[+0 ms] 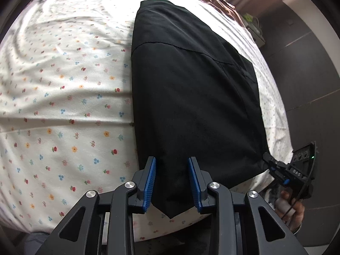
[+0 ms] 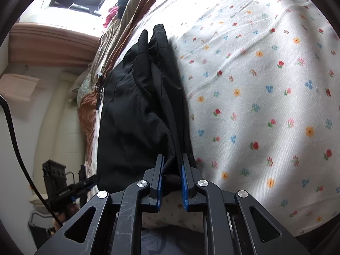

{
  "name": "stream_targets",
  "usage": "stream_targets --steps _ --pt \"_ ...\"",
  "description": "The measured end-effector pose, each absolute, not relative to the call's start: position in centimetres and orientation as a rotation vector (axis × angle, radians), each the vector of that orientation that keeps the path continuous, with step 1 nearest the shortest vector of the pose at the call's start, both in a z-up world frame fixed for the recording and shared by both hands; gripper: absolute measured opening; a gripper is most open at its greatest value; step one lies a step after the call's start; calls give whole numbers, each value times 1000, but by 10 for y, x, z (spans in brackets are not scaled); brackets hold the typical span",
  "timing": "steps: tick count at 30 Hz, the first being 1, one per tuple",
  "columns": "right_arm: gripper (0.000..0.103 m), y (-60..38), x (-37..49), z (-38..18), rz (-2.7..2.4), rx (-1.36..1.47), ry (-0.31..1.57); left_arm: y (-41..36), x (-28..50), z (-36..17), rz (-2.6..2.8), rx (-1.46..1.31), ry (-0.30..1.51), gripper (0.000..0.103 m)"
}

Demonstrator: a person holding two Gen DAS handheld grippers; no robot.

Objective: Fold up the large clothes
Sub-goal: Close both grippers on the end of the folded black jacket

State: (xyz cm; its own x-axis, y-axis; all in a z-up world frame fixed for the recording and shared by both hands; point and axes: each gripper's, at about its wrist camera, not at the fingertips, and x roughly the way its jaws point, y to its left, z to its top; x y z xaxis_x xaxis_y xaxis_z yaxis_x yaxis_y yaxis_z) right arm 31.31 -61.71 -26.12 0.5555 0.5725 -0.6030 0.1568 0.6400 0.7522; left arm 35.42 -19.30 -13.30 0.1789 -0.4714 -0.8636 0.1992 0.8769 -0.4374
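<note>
Hiding garment (image 2: 136,110) corner: right gripper (image 2: 172,170)

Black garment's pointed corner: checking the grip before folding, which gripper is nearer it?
Left. The left gripper straddles that pointed corner, jaws either side; the right gripper clamps the garment's other near corner.

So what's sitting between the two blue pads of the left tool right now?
In the left wrist view, a corner of the black garment lies between the left tool's pads; they flank it with gaps, over the floral sheet.
</note>
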Motion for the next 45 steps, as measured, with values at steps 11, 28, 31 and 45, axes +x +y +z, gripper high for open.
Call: stream_targets --steps 11,28,31,45 --pt "65 -631 330 -230 289 771 984 -171 390 -116 -456 -265 1268 47" --pt "78 -631 459 -241 396 699 1050 -182 474 -131 -392 -299 1234 47" --pt "78 -626 479 -248 396 665 1076 -181 487 -140 -383 -318 1247 47" --pt "74 -606 548 -266 641 724 1106 -178 539 -154 -404 -376 1210 47"
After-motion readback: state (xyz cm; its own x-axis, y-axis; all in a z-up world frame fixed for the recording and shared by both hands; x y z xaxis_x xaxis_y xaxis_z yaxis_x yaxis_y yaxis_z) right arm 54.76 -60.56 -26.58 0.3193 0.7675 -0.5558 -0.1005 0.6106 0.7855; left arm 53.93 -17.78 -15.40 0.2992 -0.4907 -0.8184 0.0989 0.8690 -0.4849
